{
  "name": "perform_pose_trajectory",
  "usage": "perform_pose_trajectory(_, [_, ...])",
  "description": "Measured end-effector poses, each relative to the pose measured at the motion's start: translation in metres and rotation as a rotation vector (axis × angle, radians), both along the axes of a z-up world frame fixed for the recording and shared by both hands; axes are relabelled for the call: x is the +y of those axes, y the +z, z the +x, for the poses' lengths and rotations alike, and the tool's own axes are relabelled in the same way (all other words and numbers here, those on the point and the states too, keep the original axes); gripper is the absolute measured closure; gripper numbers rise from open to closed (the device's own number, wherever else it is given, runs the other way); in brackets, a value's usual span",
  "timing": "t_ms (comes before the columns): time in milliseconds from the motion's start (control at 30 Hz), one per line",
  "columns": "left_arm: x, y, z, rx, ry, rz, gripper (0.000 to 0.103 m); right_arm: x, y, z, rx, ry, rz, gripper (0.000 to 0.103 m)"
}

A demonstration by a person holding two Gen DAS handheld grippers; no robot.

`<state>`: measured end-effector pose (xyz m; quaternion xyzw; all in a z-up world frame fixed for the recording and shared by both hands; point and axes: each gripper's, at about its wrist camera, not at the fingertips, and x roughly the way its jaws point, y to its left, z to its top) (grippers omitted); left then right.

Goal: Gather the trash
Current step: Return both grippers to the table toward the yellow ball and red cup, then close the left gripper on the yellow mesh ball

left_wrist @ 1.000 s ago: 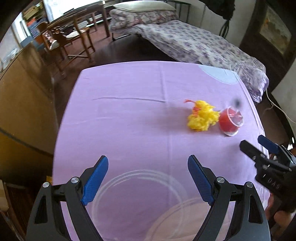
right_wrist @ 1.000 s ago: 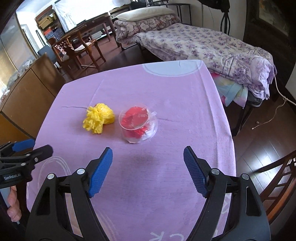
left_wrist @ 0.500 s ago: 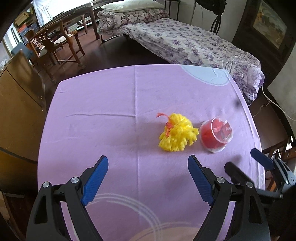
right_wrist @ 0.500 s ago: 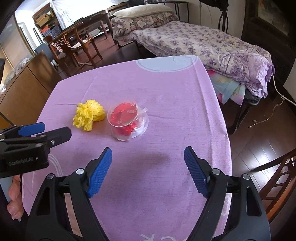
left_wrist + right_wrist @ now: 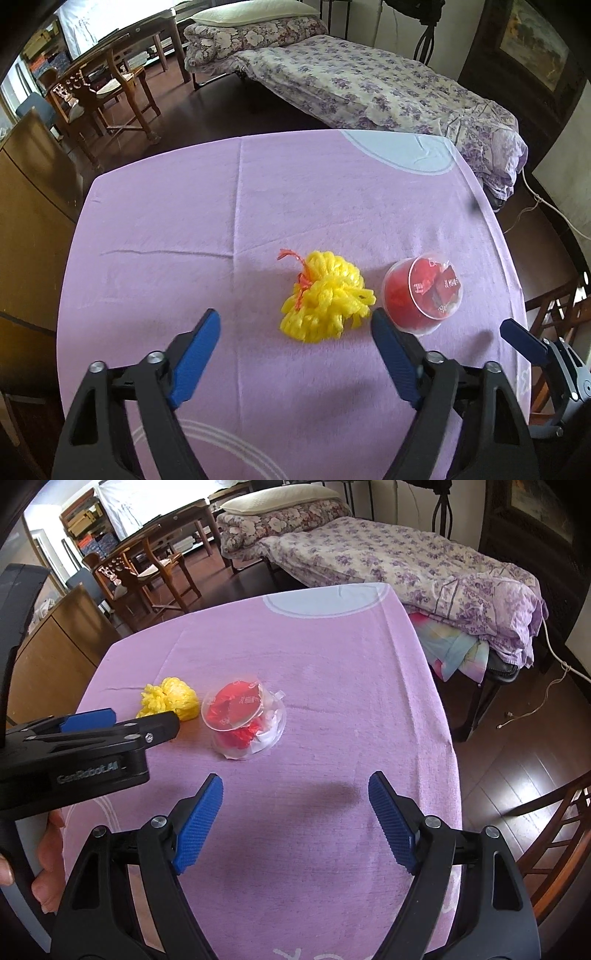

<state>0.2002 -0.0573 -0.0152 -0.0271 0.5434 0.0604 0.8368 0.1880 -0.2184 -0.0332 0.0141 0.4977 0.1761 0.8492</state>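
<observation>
— While the left claw [image 5: 295,345] was narrowing with nothing yet between its pads, where lay the trash?

— The yellow mesh wad [image 5: 327,295] lay just ahead of it; the clear cup [image 5: 423,293] of red scraps sat beyond its right finger. Best centre on the wad first.

— And the right claw [image 5: 295,818]?

— Wide, empty, over the purple tablecloth [image 5: 332,664]; a bed [image 5: 388,554] stood behind, perhaps chairs too.

On the worktop [image 5: 184,221]: net ball [image 5: 325,297] left of the cup [image 5: 421,293], just beside it, apart. Wrappers inside the cup, tipped on its side. Left gripper [image 5: 291,354] near the ball, fingers closing, nothing between. Right gripper [image 5: 295,821] before the cup, well apart. Beyond the worktop: bed [image 5: 362,85] behind right, chair [image 5: 103,96] behind left.
</observation>
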Motion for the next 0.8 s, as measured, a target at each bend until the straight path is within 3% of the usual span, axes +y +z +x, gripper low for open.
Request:
perform_pose_trajectory(133, [0.002,-0.007,0.004,0.017,-0.009,-0.006,0.034,0.001,-0.001,0.001,0.005,0.001,0.001,0.024])
perform_pose_trajectory(567, [0.003,-0.016,0.017,0.024,0.002,-0.033,0.037,0.004,-0.002,-0.001,0.007,0.012,0.0,0.024])
perform_pose_trajectory(667, [-0.002,-0.014,0.018,0.004,-0.017,-0.019,0.058,0.005,-0.002,-0.001,0.008,0.011,0.0,0.024])
perform_pose_trajectory(700, [-0.004,-0.013,0.018,-0.003,-0.034,-0.015,0.071,0.004,-0.002,-0.001,0.007,0.014,0.0,0.024])
perform_pose_trajectory(800, [-0.01,-0.013,0.016,0.002,-0.069,-0.018,0.077,0.005,-0.003,-0.001,0.008,0.014,-0.002,0.024])
